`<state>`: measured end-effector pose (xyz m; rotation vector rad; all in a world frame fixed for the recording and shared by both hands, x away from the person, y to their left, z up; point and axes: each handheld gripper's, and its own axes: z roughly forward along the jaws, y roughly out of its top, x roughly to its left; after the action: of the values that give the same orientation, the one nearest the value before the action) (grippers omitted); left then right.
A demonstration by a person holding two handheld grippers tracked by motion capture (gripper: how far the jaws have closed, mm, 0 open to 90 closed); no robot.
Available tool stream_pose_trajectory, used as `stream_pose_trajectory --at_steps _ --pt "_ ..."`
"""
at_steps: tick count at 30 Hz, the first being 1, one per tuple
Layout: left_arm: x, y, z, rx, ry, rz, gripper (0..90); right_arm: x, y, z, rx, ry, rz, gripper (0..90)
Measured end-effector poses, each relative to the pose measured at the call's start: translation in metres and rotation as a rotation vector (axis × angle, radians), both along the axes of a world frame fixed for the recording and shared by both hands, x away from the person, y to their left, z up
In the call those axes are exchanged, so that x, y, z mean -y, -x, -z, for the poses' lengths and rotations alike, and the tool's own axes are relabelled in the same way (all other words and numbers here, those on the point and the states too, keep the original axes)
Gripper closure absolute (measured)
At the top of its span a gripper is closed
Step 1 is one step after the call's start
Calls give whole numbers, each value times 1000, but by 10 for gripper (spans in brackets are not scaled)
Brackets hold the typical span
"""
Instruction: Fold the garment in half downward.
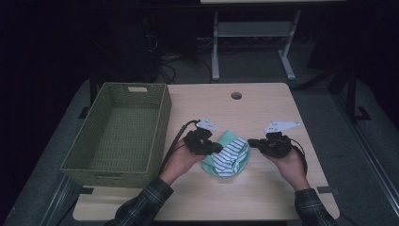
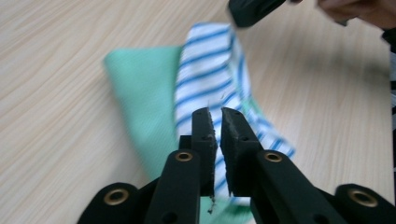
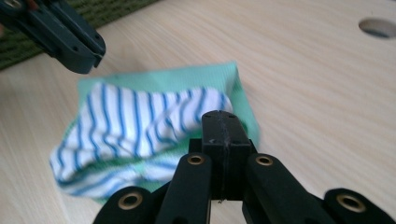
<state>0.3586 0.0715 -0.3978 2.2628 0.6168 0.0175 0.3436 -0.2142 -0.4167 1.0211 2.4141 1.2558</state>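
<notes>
A mint-green cloth [image 1: 209, 165] lies on the wooden table [image 1: 268, 188] with a white cloth with blue stripes [image 1: 230, 157] bunched on top of it. My right gripper [image 1: 250, 142] is shut on an edge of the striped cloth [image 3: 140, 121], which rises from the table to the jaw tips of my right gripper [image 3: 219, 114]. My left gripper [image 1: 219, 147] hovers at the cloth's left side. In the left gripper view my left gripper [image 2: 215, 112] has its jaws almost together, with a thin slit between them and the striped cloth [image 2: 210, 70] just beyond.
A green woven basket [image 1: 162, 122] stands at the table's left, close to my left hand. A round cable hole [image 1: 236, 95] sits near the far edge. The floor beyond holds desk legs [image 1: 215, 47] and cables.
</notes>
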Motion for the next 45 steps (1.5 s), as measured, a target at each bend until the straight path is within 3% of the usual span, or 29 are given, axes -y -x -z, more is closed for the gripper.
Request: stream_pose_trajectory --at_steps 7,12,19,26,31,36,45 --pt "-18 5 13 -24 -43 -48 864 -16 -10 -13 21 -9 -39 899" --pt "-17 5 22 -23 -75 -58 864 -24 -18 4 -16 23 -42 899" --pt "-8 1 38 -17 -167 -52 865 -16 -24 32 -80 49 -11 899" --pt "-7 -4 51 -21 -225 -63 883 -17 -24 47 -117 75 -22 899" --pt "-8 -5 52 -24 -219 -67 888 -16 -22 49 -124 86 -26 899" --pt "-10 -6 50 -34 -193 -76 888 -16 -25 33 -87 42 -20 899" --pt "-10 -7 51 -33 -201 -69 888 -37 -51 23 -55 17 -41 899"
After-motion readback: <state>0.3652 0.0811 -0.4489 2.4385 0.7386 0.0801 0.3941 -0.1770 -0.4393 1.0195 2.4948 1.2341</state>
